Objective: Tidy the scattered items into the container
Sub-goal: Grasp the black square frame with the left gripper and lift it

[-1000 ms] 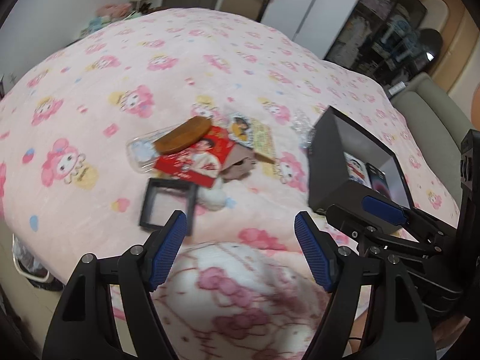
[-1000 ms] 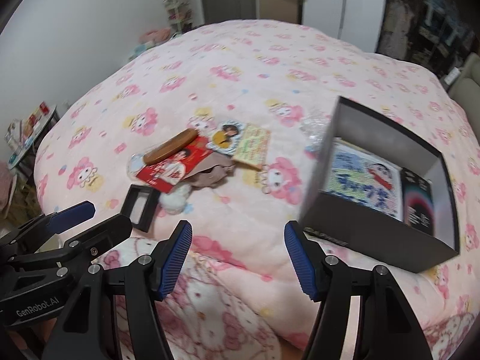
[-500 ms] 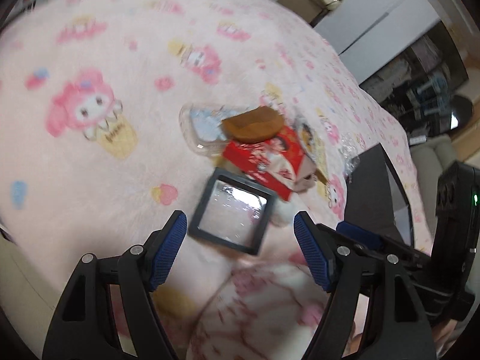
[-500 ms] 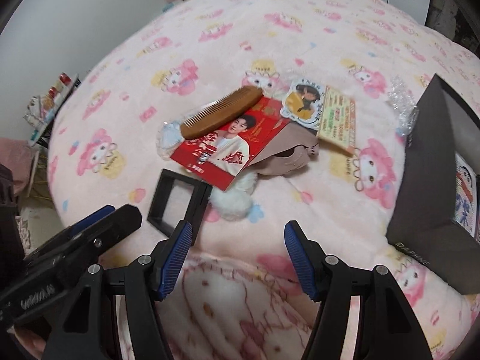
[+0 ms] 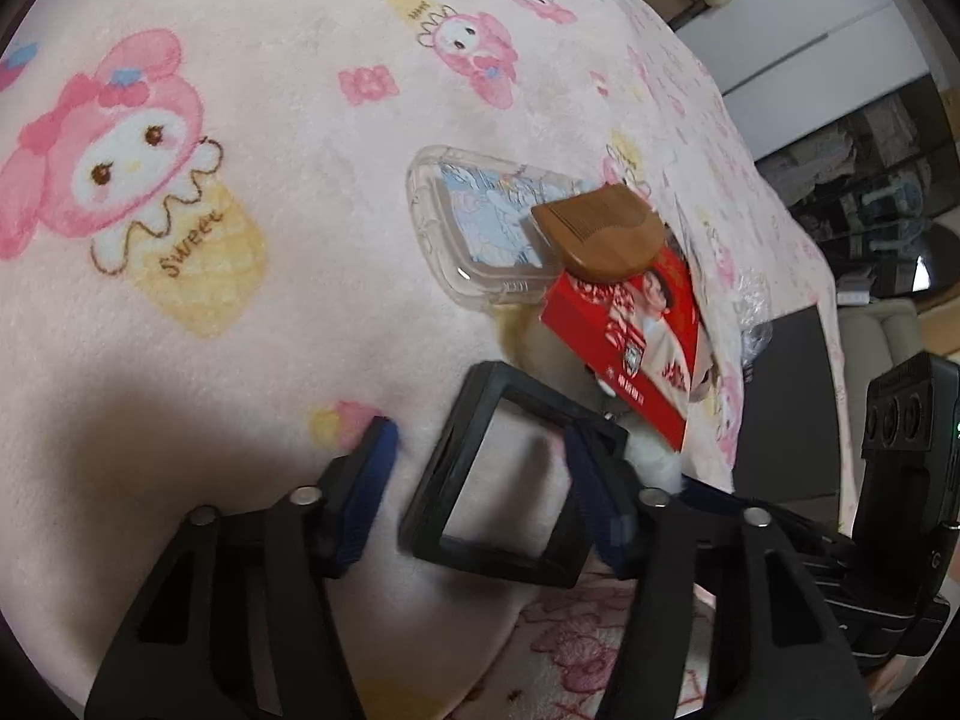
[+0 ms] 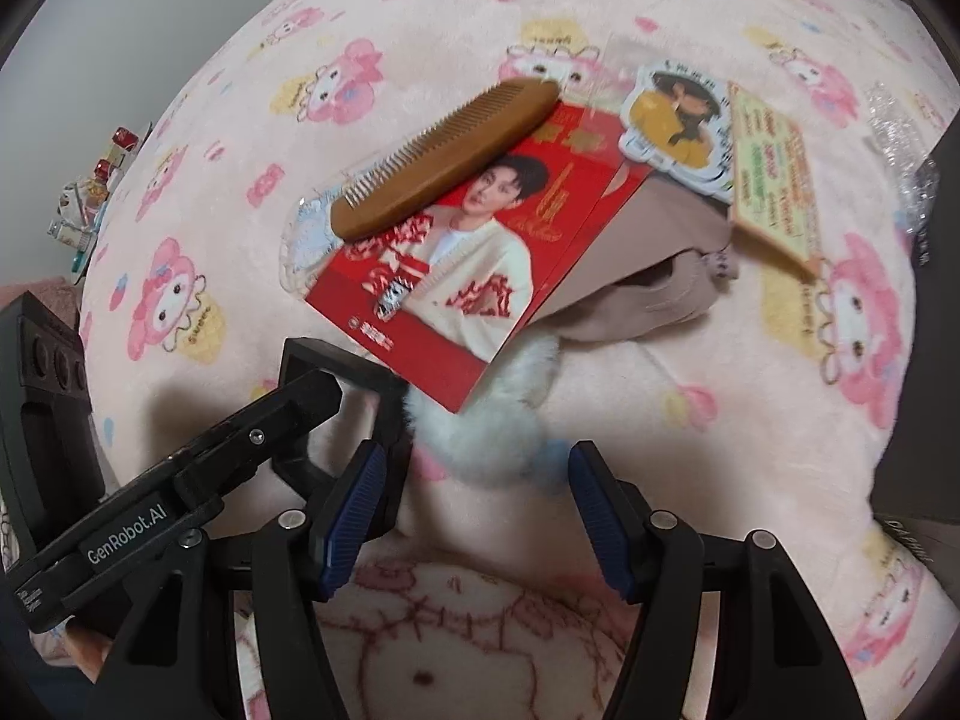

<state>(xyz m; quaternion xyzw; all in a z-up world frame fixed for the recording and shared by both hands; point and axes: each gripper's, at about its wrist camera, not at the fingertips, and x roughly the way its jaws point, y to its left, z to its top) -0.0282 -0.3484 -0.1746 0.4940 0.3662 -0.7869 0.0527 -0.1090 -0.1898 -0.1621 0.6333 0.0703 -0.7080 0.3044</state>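
On the pink cartoon-print blanket (image 5: pixel 252 276), the left gripper (image 5: pixel 480 480) points steeply down over a square black frame (image 5: pixel 510 492). Its jaws are closing; the frame's left side lies between the two blue pads, the left pad stands clear of it, and contact at the right pad cannot be told through the blur. The frame lies flat, one corner aimed away from the camera toward the pile.

Just beyond the frame sits the pile. A clear phone case (image 5: pixel 480 234) lies lowest at the left, its long axis running from upper left to lower right in the left wrist view. A brown wooden comb (image 6: pixel 444 162) rests across the case and a red photo card (image 6: pixel 456 276); in the right wrist view its long axis runs from lower left to upper right, teeth facing upper left. Right of the card lie a round sticker (image 6: pixel 678 114) and a yellow printed card (image 6: pixel 774 180), partly over a brown cloth item (image 6: pixel 648 276).

The right gripper (image 6: pixel 474 516) hangs above a white fluffy pompom (image 6: pixel 486 438), jaws wide but starting to close, holding nothing. The dark container (image 6: pixel 924 396) stands at the far right edge.
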